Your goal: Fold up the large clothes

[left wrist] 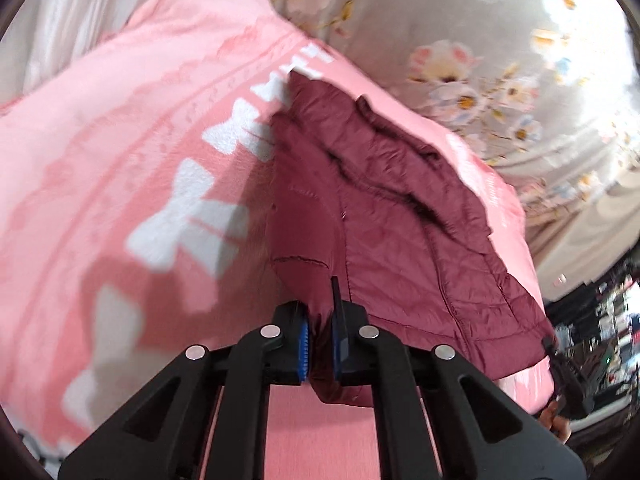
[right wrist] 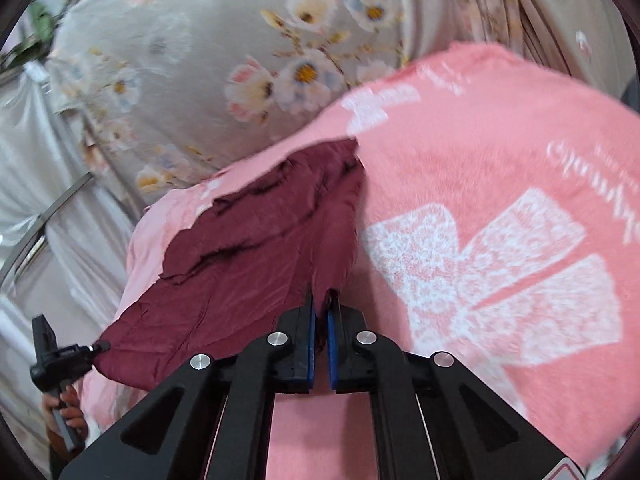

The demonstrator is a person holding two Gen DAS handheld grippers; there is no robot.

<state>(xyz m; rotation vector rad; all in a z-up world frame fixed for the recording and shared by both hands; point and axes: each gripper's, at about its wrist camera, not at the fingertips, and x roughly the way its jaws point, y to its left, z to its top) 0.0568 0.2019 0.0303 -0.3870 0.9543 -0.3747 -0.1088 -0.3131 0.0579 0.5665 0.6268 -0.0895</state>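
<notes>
A maroon quilted jacket (left wrist: 400, 224) hangs stretched between my two grippers above a pink blanket (left wrist: 120, 152). In the left wrist view my left gripper (left wrist: 318, 314) is shut on one corner of the jacket, with maroon fabric bunched between the blue pads (left wrist: 303, 344). In the right wrist view my right gripper (right wrist: 321, 302) is shut on another corner of the jacket (right wrist: 248, 256). Each view also shows the other gripper pinching the far corner: the right gripper (left wrist: 554, 350) at the lower right, the left gripper (right wrist: 96, 348) at the lower left with a hand (right wrist: 66, 412) on its handle.
The pink blanket (right wrist: 500, 184) with white bow prints covers the surface under the jacket. A grey floral sheet (left wrist: 460, 60) lies beyond it. Pale curtain-like cloth (right wrist: 48, 208) hangs at the left of the right wrist view. Dark clutter (left wrist: 608, 320) shows at the right edge.
</notes>
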